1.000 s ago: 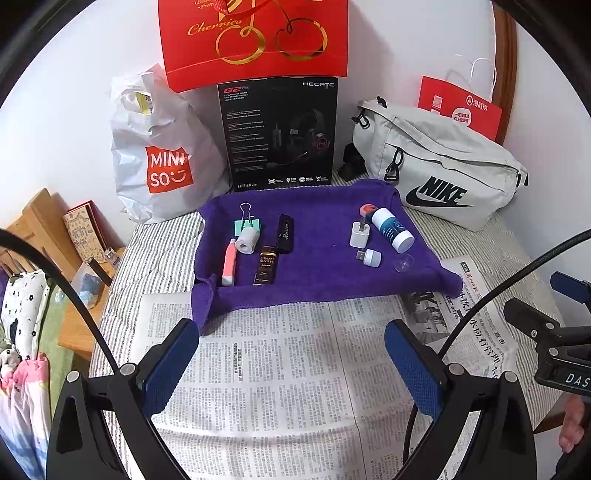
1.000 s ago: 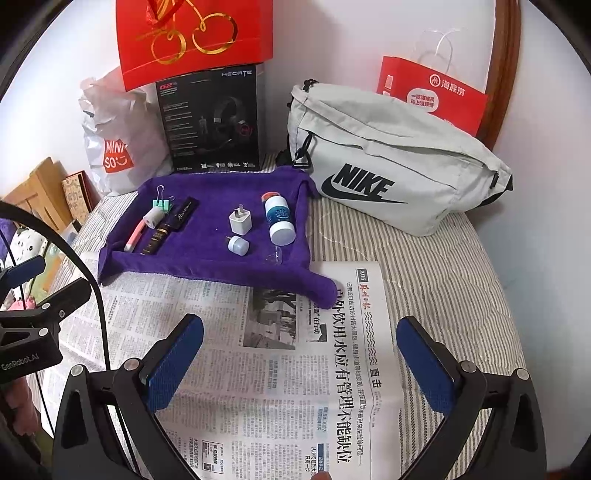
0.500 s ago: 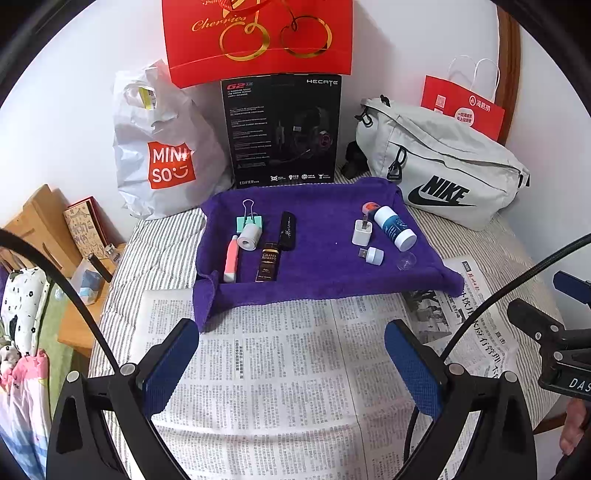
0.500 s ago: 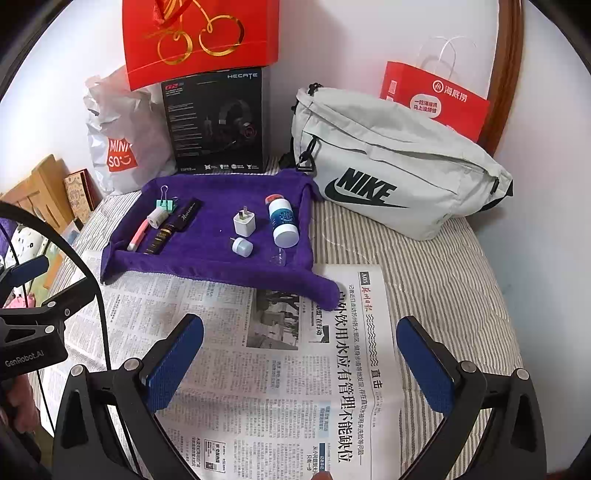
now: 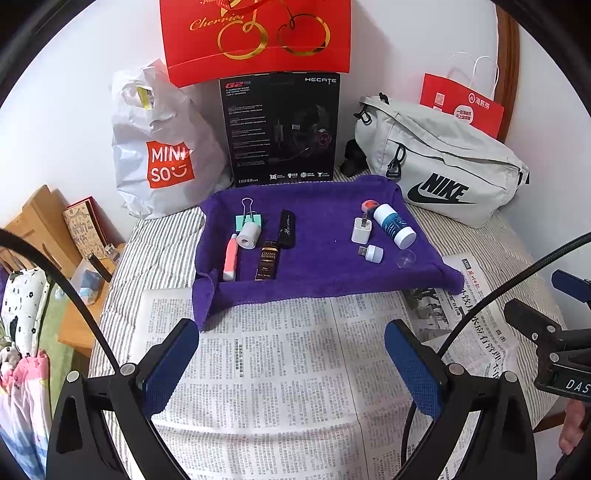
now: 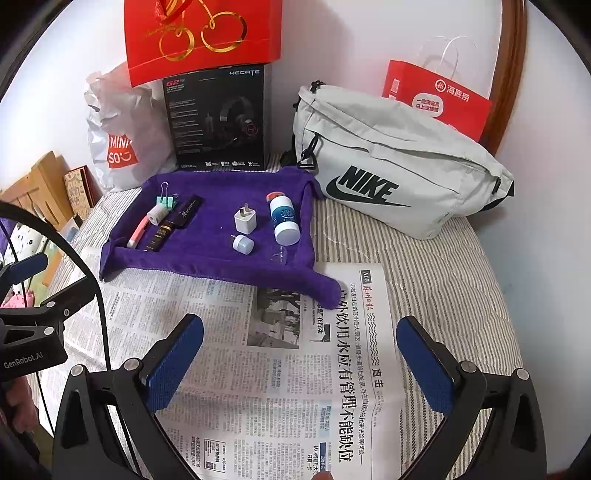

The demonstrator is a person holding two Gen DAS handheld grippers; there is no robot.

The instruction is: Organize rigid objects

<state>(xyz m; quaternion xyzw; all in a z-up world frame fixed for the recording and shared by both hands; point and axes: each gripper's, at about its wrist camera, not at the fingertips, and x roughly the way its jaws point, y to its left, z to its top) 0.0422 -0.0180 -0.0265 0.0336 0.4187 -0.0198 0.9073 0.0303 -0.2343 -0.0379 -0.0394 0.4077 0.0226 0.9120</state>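
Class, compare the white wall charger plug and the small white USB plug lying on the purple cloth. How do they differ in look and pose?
The wall charger plug is a bigger, squarish block with two flat prongs pointing toward the back wall; the small USB plug is smaller and rounded, with one metal USB tip pointing left. The wall charger plug lies farther back, the small USB plug nearer the newspaper. Both are white and rest on the purple cloth, untouched.

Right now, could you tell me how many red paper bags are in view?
2. The red cherry bag sits on top of the black headset box at the back; the smaller red bag stands behind the grey Nike bag, partly hidden.
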